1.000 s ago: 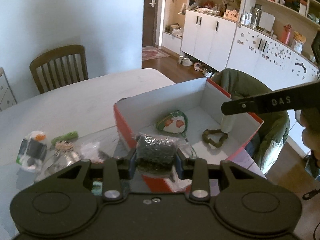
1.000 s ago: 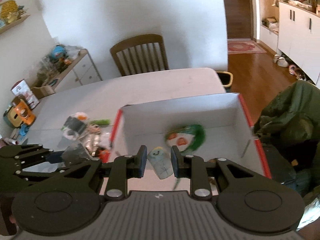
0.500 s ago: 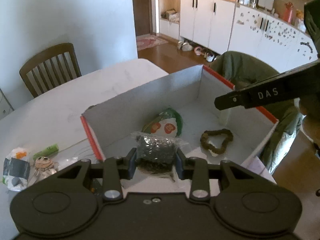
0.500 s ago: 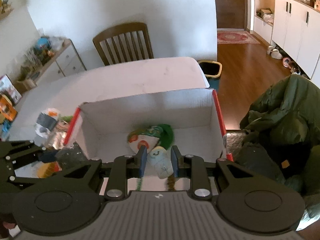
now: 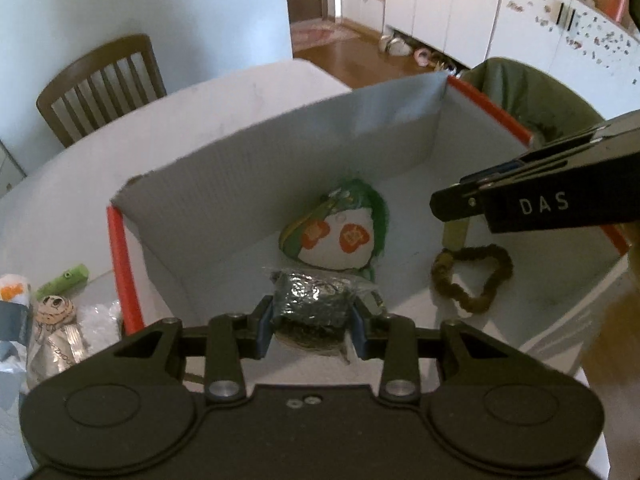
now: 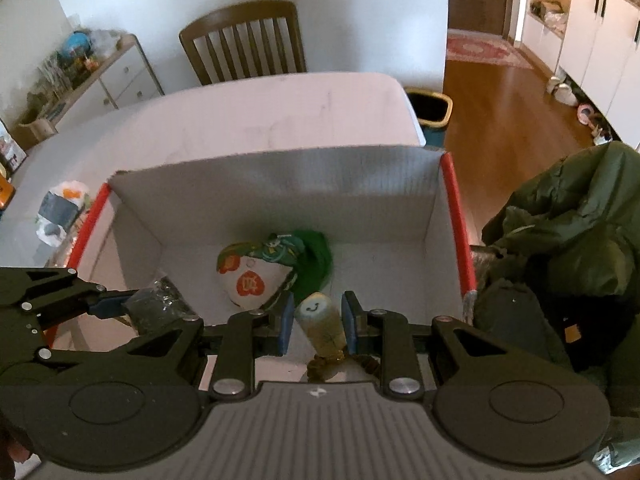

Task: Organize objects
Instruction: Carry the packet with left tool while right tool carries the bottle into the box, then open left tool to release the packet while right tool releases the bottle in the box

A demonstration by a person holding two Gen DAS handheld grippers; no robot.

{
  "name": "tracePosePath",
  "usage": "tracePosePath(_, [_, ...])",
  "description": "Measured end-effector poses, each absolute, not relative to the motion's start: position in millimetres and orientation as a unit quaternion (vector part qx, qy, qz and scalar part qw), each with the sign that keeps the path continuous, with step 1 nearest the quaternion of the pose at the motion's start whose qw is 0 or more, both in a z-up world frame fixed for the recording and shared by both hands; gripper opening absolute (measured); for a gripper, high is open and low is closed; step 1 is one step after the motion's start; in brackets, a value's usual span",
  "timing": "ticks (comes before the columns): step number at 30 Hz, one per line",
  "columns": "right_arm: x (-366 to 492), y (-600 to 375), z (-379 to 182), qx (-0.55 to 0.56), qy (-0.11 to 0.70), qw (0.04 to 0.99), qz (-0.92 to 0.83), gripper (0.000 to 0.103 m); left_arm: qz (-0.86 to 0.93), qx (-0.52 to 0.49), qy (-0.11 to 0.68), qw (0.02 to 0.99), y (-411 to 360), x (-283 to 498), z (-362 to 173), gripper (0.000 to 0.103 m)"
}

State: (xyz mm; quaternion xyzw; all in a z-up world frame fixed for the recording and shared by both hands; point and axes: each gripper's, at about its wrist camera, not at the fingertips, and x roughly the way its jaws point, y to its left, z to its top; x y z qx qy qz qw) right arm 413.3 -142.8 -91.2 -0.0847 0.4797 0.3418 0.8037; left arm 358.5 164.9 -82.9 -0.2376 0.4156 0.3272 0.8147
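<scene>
Left fingers (image 5: 267, 326) clamping foil packet (image 5: 314, 306), over box (image 5: 248, 168)

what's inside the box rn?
In the box: a green-haired plush and a brown loop on the floor. Both grippers' held items hang over it; the floor beneath them is hidden.

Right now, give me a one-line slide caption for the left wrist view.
Left gripper holds a dark foil-wrapped packet over the white box, above the green-haired plush and brown loop.
</scene>
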Motion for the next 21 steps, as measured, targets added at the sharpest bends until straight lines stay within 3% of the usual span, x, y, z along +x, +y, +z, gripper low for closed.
tracePosePath(21, [438.1, -117.8, -113.9, -0.119, 0.518, 0.776, 0.339, 0.025, 0.314, -0.294, 0.500, 0.752, 201.1, 377.9, -116.0, 0.038])
